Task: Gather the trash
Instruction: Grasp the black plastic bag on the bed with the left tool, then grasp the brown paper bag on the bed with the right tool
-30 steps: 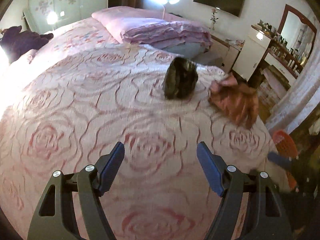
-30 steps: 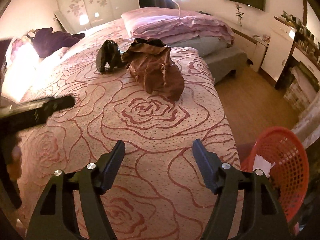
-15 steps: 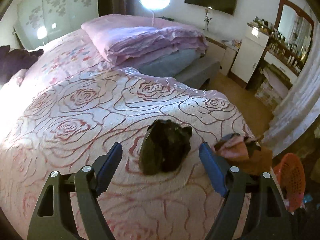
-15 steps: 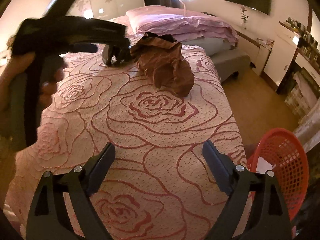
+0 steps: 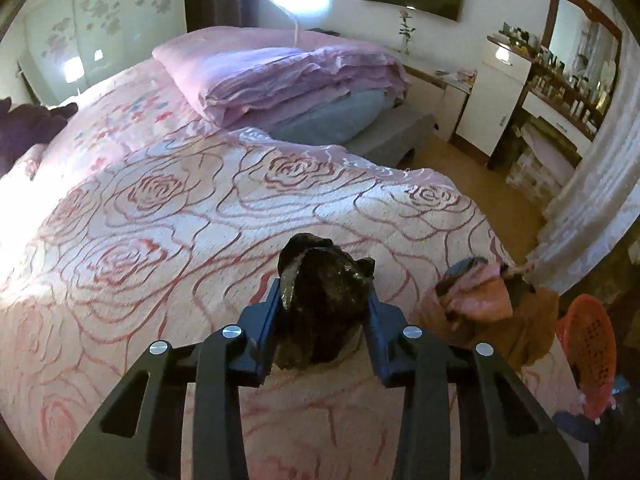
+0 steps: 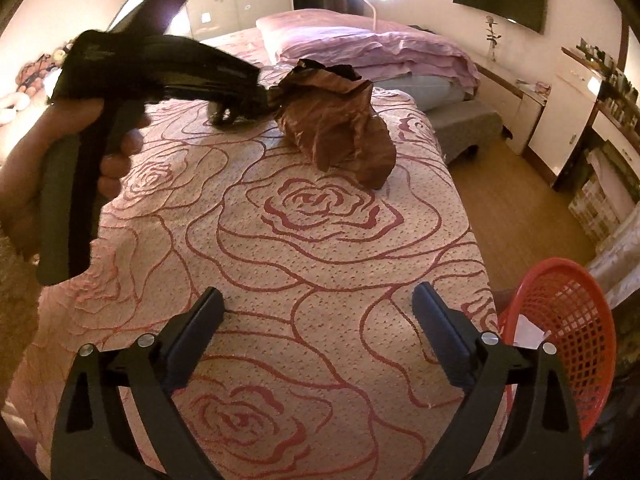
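Observation:
A crumpled black plastic bag [image 5: 324, 304] lies on the rose-patterned bedspread [image 5: 160, 220]. My left gripper [image 5: 324, 292] has its blue pads against both sides of the bag, and its jaws are closing. Just right of it lies a crumpled brown paper bag [image 5: 488, 304]. In the right wrist view the left gripper [image 6: 160, 64], held by a hand [image 6: 24, 184], reaches to the black bag [image 6: 228, 114] beside the brown bag [image 6: 340, 128]. My right gripper [image 6: 320, 308] hovers over the near bedspread, jaws opening, nothing between them.
A red mesh basket [image 6: 568, 332] holding a white scrap [image 6: 528, 330] stands on the floor off the bed's right corner. Folded pink bedding [image 5: 288, 76] sits at the bed's far end. Cabinets and shelves [image 5: 560, 92] line the right wall across a wooden floor.
The left gripper travelled forward over the bed to the black bag and its jaws came in around it. The right gripper stayed in place while its jaws spread wider.

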Demonstrator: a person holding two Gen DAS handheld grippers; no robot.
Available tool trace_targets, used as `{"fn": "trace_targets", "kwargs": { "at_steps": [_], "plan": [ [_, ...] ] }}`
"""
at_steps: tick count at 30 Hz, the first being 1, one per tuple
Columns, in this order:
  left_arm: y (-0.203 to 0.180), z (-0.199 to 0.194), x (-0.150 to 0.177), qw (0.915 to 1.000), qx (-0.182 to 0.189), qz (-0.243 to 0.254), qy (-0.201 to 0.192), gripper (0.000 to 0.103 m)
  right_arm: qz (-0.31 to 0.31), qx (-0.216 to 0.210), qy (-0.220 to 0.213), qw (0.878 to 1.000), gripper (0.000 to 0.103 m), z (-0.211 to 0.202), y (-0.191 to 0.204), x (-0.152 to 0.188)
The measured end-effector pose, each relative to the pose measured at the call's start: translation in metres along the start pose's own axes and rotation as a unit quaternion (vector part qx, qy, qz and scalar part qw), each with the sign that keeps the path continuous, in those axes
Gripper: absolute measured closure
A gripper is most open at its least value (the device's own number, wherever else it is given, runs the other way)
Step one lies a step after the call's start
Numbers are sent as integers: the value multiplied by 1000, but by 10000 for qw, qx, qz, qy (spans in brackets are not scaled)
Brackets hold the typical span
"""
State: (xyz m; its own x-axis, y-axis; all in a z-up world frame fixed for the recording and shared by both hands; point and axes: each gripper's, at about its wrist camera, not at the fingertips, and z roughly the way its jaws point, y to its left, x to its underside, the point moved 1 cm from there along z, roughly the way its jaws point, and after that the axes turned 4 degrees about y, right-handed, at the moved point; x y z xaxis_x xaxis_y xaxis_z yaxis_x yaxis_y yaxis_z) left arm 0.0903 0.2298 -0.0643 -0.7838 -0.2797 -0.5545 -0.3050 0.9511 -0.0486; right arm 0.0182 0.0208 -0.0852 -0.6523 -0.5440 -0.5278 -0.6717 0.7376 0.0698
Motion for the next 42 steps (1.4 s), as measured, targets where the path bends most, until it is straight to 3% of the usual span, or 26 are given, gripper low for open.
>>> {"fn": "trace_targets", "kwargs": {
  "at_steps": [13,21,26,30,37,42],
  "plan": [
    [23,-66,80,9992,-33,-378,-82,67,83,91,-45,9999,7,1,2,1],
    [27,-80,115,9987,-30,-506,23,67,124,136,-14,9998,7,2,1,0],
    [25,-86,125,9988,15,-495,8,67,170,162,135,9996,7,4,-1,-8],
    [27,-88,129,9985,71,-548,-4,67,185,329,-71,9993,7,-4,-10,-22],
    [27,-89,132,9980,99,-622,-27,67,112,447,-427,9980,7,-8,-23,-70],
    [26,-89,133,9979,111,-631,-34,67,-26,254,-293,9992,7,12,-20,-94]
  ]
}}
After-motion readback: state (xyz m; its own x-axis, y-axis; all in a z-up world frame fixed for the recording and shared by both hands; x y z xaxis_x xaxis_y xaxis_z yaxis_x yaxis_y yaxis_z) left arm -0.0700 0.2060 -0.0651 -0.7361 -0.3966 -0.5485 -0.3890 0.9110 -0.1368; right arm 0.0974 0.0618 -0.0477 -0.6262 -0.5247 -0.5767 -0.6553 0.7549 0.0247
